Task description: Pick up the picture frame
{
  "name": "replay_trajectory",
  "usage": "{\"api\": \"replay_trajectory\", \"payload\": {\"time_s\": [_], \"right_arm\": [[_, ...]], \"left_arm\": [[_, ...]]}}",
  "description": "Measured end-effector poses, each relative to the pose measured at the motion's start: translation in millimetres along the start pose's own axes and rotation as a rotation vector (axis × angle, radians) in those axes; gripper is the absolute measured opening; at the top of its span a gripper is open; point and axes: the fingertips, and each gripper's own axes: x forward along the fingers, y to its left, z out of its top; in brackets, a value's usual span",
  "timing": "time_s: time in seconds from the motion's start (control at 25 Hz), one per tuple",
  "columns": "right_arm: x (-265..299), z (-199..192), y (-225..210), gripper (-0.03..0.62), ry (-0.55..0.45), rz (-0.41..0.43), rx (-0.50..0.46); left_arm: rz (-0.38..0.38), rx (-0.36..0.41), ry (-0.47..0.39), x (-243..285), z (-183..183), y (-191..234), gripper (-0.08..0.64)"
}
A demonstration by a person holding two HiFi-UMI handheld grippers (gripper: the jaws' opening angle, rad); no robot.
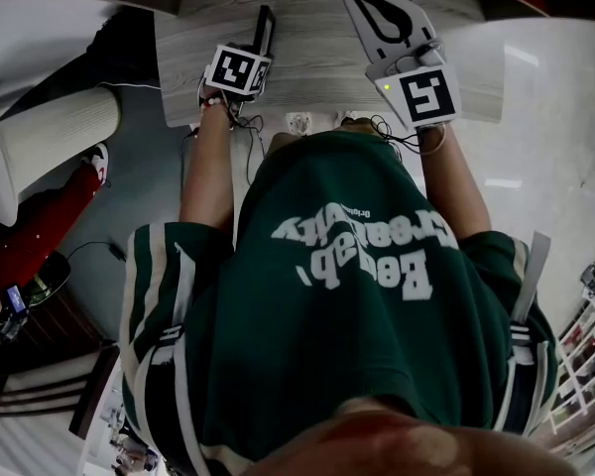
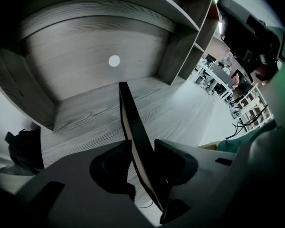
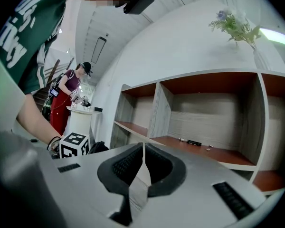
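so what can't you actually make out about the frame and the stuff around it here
Front of the picture frame: it is edge-on in the left gripper view and only a dark sliver in the head view, so its picture is unseen.
Jaws of the left gripper, head view: hidden under its marker cube.
Small things on the shelf, right gripper view: too small to name.

Grey wood-grain cubby [image 2: 85, 42], white dot [image 2: 114, 61] on its back panel; open shelving [image 3: 161, 113] with reddish boards, topped by flowers [image 3: 235, 26] (small dark items [image 3: 194, 142] on one shelf).
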Motion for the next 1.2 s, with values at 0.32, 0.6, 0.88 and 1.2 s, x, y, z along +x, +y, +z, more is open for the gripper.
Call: {"api": "replay_trajectory", "payload": {"time_s": [0.32, 0.6, 0.88, 1.2], "right_arm": [[-3, -5, -1, 0.04, 0.016, 0.001, -0.008], [-5, -8, 2, 0.04, 0.024, 0.007, -0.002], [-6, -7, 9, 0.04, 0.017, 0.02, 0.002], [-5, -1, 11, 0.04, 0.015, 0.037, -0.01]], "left_arm": [[0.03, 0.05, 0.112, 24, -16, 5, 0.163], [0.019, 0.007, 0.175, 31, -24, 3, 0.162], [-0.039, -0.098, 0.149, 31, -32, -3, 0.031], [-0.038, -0.104, 0.136, 31, -30, -9, 0.031]]}}
